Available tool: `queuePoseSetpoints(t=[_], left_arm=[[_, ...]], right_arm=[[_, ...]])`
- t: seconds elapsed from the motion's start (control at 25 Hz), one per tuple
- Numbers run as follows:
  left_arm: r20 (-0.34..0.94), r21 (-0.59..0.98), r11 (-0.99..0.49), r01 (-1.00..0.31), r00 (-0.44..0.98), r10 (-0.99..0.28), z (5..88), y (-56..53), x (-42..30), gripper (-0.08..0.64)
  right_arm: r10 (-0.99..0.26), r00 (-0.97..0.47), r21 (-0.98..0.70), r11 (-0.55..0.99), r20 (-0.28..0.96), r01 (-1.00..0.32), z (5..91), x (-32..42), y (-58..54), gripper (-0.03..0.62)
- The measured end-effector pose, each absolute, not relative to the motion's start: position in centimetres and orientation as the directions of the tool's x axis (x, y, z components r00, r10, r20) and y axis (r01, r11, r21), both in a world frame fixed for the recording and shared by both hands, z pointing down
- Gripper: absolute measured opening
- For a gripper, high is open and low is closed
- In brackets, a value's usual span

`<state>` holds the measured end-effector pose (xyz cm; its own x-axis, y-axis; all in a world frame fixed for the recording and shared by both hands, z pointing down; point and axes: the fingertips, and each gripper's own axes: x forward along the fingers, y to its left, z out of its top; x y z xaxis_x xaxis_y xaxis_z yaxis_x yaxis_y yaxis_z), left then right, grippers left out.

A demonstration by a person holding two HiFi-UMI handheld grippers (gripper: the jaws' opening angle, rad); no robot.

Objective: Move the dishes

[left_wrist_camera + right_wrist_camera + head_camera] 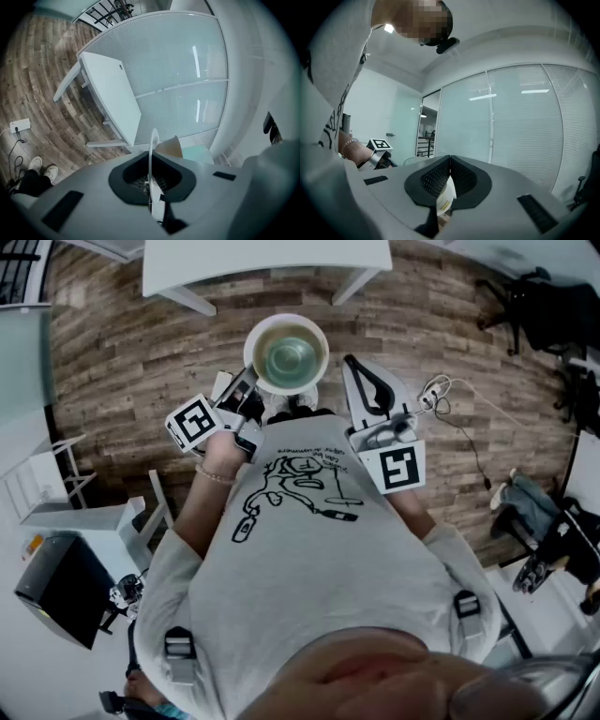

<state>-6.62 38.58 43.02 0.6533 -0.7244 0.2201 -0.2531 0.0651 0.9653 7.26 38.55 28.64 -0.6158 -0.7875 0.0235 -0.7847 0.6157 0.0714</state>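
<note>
A white dish [286, 354] with a greenish hollow hangs over the wooden floor in the head view. My left gripper [253, 382] is shut on its near-left rim. In the left gripper view that rim shows edge-on as a thin white line [152, 154] pinched between the jaws of the left gripper [150, 174]. My right gripper [353, 365] is held beside the dish, to its right and apart from it, its jaws shut with nothing from the task between them. In the right gripper view the right gripper [450, 163] has its pads together, with a small white and yellow tag low at their base.
A white table [267, 263] stands ahead; it also shows in the left gripper view as the white table [110, 89] against a glass wall [178, 61]. A cable [455, 395] lies on the floor at right. A black chair [534, 306] sits far right.
</note>
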Motion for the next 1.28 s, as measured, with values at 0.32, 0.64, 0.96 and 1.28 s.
queuePoseSetpoints(t=[0.32, 0.64, 0.96, 1.28], left_arm=[[0.235, 0.960, 0.071, -0.272, 0.640, -0.732, 43.0, 38.7, -6.8, 0.011], [0.226, 0.961, 0.071, -0.266, 0.614, -0.756, 42.6, 37.9, -6.0, 0.011], [0.240, 0.960, 0.093, -0.265, 0.598, -0.765, 43.3, 34.7, -2.3, 0.011], [0.237, 0.958, 0.086, -0.273, 0.589, -0.772, 43.2, 34.5, -1.1, 0.011]], right_arm=[[-0.786, -0.618, 0.079, 0.617, 0.019, -0.783, 28.6, 7.4, 38.7, 0.035], [-0.741, -0.670, 0.054, 0.668, -0.045, -0.742, 27.6, 8.1, 38.5, 0.038], [-0.737, -0.675, 0.056, 0.673, -0.029, -0.738, 28.2, 12.7, 35.0, 0.038], [-0.732, -0.681, 0.041, 0.680, -0.029, -0.732, 28.3, 14.0, 34.8, 0.038]])
